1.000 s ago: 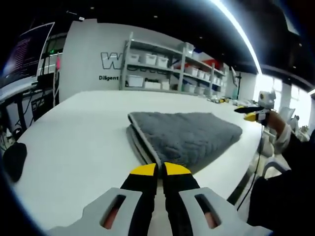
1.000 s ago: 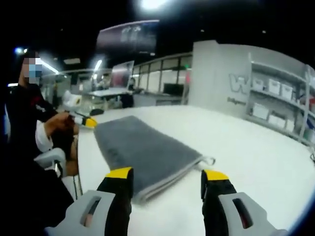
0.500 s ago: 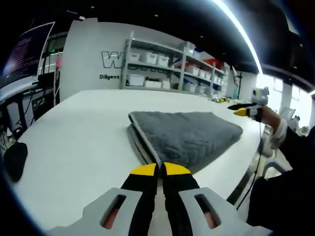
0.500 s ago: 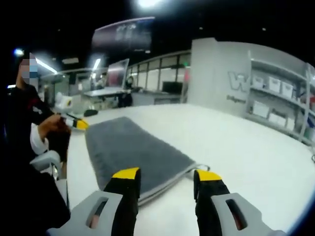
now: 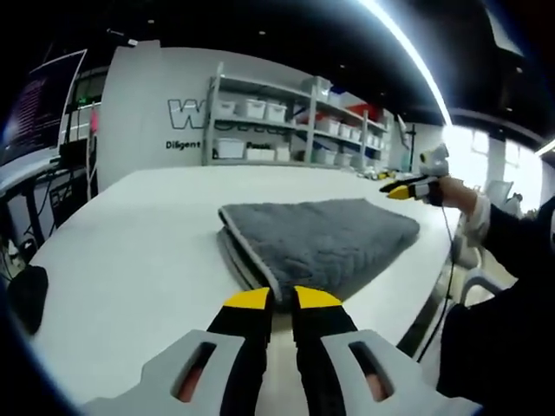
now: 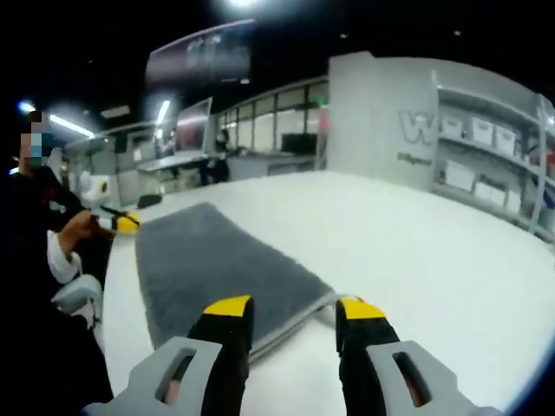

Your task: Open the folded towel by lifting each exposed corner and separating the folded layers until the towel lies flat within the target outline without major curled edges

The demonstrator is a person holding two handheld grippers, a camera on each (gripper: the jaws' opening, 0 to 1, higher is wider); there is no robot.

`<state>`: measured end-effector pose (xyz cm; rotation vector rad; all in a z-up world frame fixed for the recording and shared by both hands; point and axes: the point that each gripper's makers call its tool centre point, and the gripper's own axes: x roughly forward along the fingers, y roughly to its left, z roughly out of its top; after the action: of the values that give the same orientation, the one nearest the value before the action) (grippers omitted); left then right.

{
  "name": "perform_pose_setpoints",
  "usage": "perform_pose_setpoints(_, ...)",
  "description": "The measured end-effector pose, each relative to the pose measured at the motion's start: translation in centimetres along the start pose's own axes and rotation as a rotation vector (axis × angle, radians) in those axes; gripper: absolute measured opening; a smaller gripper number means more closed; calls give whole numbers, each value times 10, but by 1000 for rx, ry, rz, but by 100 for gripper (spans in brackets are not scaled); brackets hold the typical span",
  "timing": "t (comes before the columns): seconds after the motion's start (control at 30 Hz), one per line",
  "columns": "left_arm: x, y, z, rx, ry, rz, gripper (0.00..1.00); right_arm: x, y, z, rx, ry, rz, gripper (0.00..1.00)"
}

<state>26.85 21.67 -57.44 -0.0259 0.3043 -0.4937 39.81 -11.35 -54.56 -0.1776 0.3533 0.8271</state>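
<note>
The right claw point(image 6: 284, 310) is narrower than a second ago, its jaws closing in. It now sits closer to the folded towel's point(image 6: 212, 264) near corner.

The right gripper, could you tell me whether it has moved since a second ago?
Yes: the right gripper has closed in on the towel corner, jaws narrowing.

Big white table point(image 5: 130, 234) fills the near ground in both views. Far side, left gripper view: white wall point(image 5: 147, 104) w/ dark lettering, partly cut off, and a metal shelving unit point(image 5: 286, 126) beside it on the right — white bins on several levels. Long ceiling light strip point(image 5: 408, 61) runs overhead; bright window point(image 5: 486, 160) at far right. Far left: a dark monitor point(image 5: 39, 104). Right gripper view: glass-fronted partitions point(image 6: 277, 121) at the back, dark ceiling w/ a round light point(image 6: 247, 4).
</note>
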Motion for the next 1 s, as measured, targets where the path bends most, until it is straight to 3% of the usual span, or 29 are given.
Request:
perform_pose_setpoints(0.5, 0, -5, -1, 3, 3, -38, 17, 33, -8, -10, -14, 79, 4, 30)
perform_pose_setpoints(1.0, 6, -7, -9, 24, 34, -48, 20, 56, -20, -25, 136, 114, 25, 23)
